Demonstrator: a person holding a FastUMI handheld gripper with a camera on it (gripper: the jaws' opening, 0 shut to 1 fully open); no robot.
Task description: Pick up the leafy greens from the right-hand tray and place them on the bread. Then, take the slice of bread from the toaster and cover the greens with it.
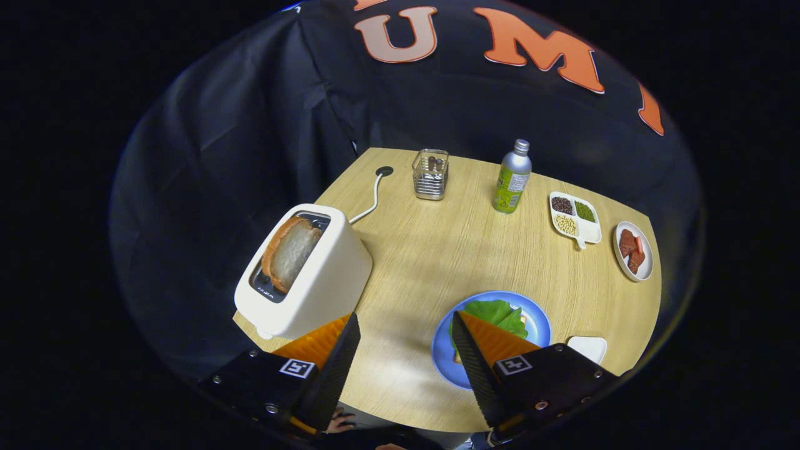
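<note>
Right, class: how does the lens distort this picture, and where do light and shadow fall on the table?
Gripper view: fisheye bends the table edges into curves; light falls brightest in the middle; the toaster casts a soft shadow toward the open gripper; the bottle shows a faint sheen; the focus stays sharp.

Leafy greens (pixel 498 314): green, spread on blue plate (pixel 542 325), near right. Bread slice (pixel 290 252): crusted, upright in white toaster (pixel 325 281), near left.

The pale wooden desk (pixel 437 250) carries a white toaster (pixel 312 281), a wire basket (pixel 430 175), a bottle (pixel 512 178), a three-part dish (pixel 575 219), a small oval plate (pixel 633 251), a blue plate (pixel 447 356) and a white tray (pixel 589 347).
</note>
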